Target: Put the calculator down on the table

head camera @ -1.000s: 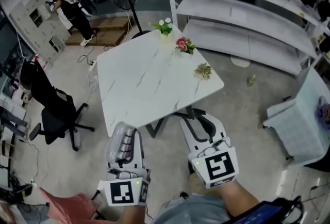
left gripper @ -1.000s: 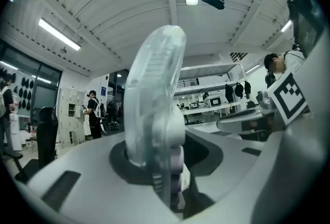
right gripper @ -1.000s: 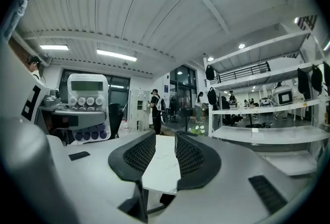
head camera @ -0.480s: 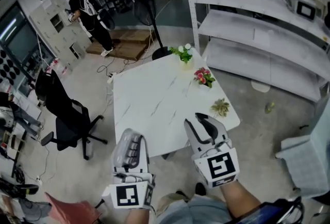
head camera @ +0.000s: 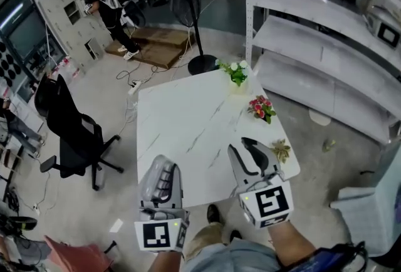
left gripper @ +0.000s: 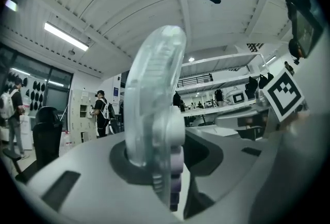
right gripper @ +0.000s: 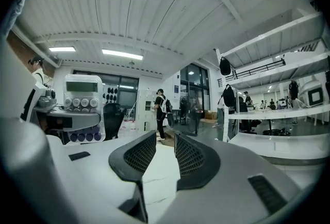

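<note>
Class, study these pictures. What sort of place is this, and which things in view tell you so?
Most likely an open lab or workshop-style workroom. Long white shelving racks line one side, and a black office chair and a pedestal fan stand nearby.

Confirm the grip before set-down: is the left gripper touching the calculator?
Touching. The left gripper view shows the calculator standing edge-on, clamped from both sides between the jaws of the left gripper.

calculator [head camera: 160, 182] base hidden, shelving [head camera: 319, 51] cropped right
</note>
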Motion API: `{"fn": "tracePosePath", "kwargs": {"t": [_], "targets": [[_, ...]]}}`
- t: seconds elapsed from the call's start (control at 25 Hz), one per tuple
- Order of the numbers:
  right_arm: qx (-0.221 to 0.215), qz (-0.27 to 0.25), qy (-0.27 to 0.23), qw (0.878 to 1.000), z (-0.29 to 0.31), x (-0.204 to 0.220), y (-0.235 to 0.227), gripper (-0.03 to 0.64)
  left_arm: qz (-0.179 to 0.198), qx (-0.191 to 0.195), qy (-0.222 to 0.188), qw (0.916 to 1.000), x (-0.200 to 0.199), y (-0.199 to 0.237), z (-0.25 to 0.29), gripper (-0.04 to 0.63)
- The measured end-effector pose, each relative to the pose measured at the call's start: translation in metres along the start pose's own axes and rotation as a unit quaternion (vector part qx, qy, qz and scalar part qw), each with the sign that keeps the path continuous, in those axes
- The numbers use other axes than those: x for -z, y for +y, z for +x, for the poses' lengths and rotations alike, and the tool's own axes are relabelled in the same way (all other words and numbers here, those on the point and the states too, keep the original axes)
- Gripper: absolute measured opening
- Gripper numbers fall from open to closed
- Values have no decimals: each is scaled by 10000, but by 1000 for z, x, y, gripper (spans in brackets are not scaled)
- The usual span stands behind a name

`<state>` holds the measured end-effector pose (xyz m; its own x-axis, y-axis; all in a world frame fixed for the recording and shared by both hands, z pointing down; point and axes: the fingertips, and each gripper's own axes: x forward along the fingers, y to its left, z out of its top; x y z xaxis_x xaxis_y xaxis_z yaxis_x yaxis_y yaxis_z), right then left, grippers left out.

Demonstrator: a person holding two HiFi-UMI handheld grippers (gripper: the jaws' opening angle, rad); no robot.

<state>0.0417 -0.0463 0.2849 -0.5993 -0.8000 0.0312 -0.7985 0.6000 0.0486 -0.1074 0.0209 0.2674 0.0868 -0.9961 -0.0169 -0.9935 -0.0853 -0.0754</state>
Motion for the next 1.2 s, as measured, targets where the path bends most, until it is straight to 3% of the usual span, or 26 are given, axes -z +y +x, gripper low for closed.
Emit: {"fn": "tracePosePath", "kwargs": {"t": [0.44,0.72,1.0,1.2], "targets": [[291,-129,-16,9995,103,-20,-8,126,-5,403,-102,9991,-1,63,99,136],[543,-129,-43,9984,132,-30,-18,126,-33,791,-6,9969,-3,75,145,137],[671,8,256,9974,142,-5,-42,126,-63,1062,427,9934,36,57,176,137],[604,136,544,9966,151,21,-59,126,-33,1136,984,9886,88,39,190,137]]}}
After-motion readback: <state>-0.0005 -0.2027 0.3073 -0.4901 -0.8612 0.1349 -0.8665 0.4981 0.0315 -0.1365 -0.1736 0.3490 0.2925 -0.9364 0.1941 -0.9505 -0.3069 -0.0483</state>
